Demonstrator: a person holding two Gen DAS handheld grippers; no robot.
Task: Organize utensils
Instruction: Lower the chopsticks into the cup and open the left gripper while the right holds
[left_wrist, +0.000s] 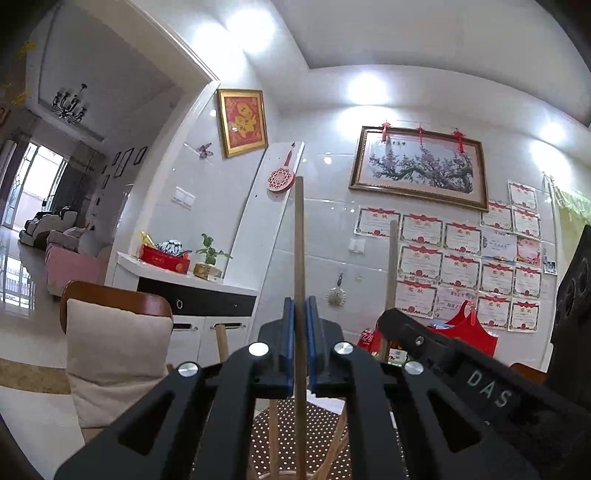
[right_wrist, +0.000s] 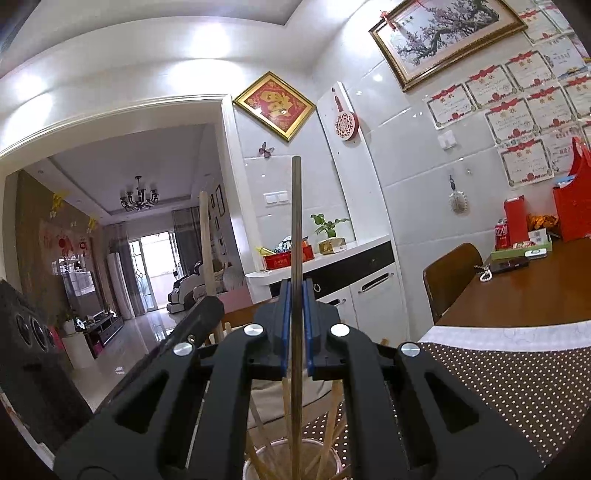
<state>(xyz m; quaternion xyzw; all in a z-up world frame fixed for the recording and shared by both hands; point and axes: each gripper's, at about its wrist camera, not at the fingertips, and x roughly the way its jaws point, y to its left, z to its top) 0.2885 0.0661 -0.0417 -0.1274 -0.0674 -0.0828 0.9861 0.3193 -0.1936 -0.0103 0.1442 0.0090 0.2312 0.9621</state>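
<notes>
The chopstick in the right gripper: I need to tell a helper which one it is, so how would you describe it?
Find the clear cup on the dotted placemat, full of pale wooden sticks. The right gripper clamps one chopstick standing upright above it. It alone is dark grey and metallic-looking.

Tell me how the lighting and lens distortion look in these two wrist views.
Left wrist view: ceiling light glare blows out white on the glossy wall, and the fisheye bends the doorway into a curve. Right wrist view: the bright balcony window overexposes, corners vignette black, and the plum painting tilts.
</notes>
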